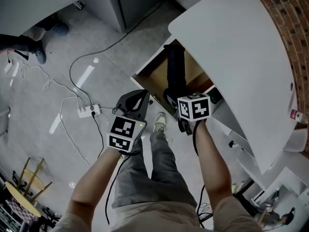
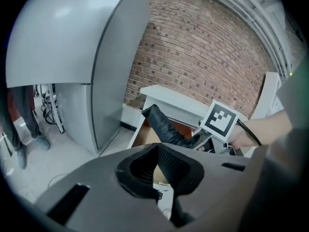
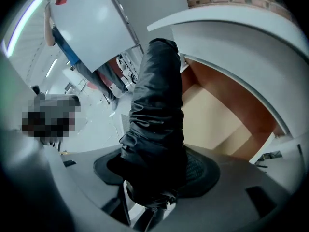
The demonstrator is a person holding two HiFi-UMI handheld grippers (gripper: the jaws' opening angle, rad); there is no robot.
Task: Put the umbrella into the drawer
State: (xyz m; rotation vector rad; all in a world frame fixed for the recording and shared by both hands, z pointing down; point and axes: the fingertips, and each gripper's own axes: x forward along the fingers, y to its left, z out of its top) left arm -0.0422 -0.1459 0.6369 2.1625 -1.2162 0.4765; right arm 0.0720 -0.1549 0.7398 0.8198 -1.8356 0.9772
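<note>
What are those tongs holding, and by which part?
The right tongs grip a folded black umbrella near one end; the rest points toward the open drawer. The left tongs hold nothing.

The umbrella point(image 1: 176, 69) is black, folded shut and wrapped in a wrinkled sleeve. Its near end is clamped in the right hand-held gripper point(image 3: 157, 175), and it slants with its far end over the drawer point(image 1: 155, 76). The drawer is pulled open beneath the white table point(image 1: 231, 47), showing a bare brown wooden inside. The far end seems clear of the drawer's floor, though this is hard to judge.
</note>
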